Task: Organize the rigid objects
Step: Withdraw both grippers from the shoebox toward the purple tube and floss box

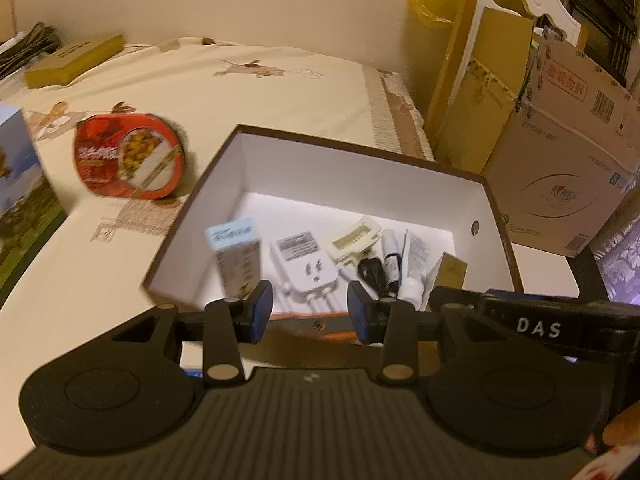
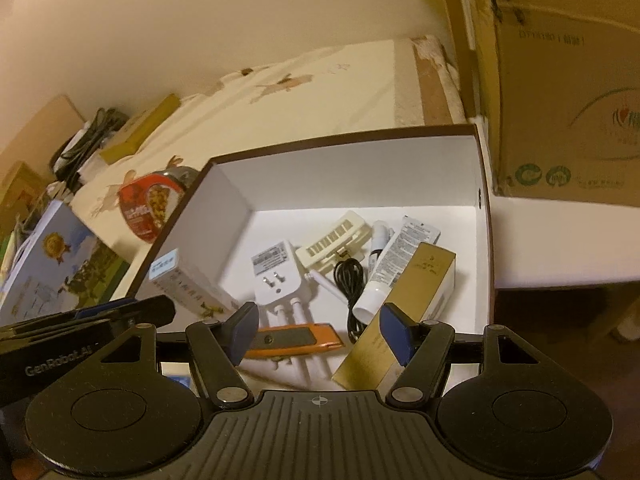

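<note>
Both tools are parked over the near edge of the storage box, fingers spread, nothing held. Left tool has its blue pads wide apart with the box interior showing through the gap; right tool is likewise parted and empty.

Already in the box, centre of the right wrist view:
- white plug adapter lying flat, prongs toward you
- cream clip and black cable beside it
- white tube and a dark pen-like item just left of it
- gold carton leaning at lower right
- orange cutter along the near wall
- blue-topped carton at the left wall; blurred in the left view, so you can't tell whether it stands or leans

My read: flat, slim items went along the floor, cartons to the sides, so the back half stays free for bulkier pieces.

Outside, on the bed's cloth: red round tin, left of the box, middle left in the left view. A picture-printed box sits at the left edge, and a mustard flat box at upper left.

The tin is the nearest candidate for your left tool. It's wide and shallow, so grip across the rim and expect it to tilt. Drop it in the free back area, clear of the cable.
</note>
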A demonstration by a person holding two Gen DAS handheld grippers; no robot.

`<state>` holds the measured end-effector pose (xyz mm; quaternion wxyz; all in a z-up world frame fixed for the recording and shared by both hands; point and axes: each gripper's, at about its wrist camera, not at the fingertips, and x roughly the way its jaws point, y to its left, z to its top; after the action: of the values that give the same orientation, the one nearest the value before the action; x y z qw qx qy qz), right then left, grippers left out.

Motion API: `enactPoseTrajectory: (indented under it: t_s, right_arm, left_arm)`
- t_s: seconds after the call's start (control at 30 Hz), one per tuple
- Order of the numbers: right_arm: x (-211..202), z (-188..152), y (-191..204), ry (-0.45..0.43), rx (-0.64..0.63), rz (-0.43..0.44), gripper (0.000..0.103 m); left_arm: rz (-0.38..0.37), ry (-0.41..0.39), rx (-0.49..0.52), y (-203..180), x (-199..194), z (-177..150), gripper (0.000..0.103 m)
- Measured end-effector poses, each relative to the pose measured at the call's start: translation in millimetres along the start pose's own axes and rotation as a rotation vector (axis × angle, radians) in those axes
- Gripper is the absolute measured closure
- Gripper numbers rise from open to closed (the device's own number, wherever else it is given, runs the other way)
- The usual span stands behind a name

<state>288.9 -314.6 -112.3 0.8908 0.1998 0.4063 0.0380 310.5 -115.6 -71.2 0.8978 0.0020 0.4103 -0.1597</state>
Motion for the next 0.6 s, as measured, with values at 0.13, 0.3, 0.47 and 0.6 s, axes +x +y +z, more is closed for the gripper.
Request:
enactPoseTrajectory:
  t_s: [0.13,0.3,0.47,0.6]
  right_arm:
    - [-9,-14,13,-0.002,-0.066,0.027,0.039]
    - [-19,-31,25,0.009,-0.112,0.058,0.039]
    - [-28,-51,37,0.038,-0.136,0.106,0.039]
    - [-24,-69,47,0.088,-0.156,0.128,0.039]
  left_arm:
    - [0.032,0.009,-0.021,12,-18,-19,0.067]
    - [0.073,0.052,-0.018,24,-34,-45,0.067]
    - [0.110,0.082,-0.061,38,-49,-69,0.067]
    - [0.129,0.113,-0.100,46,-55,-89,0.067]
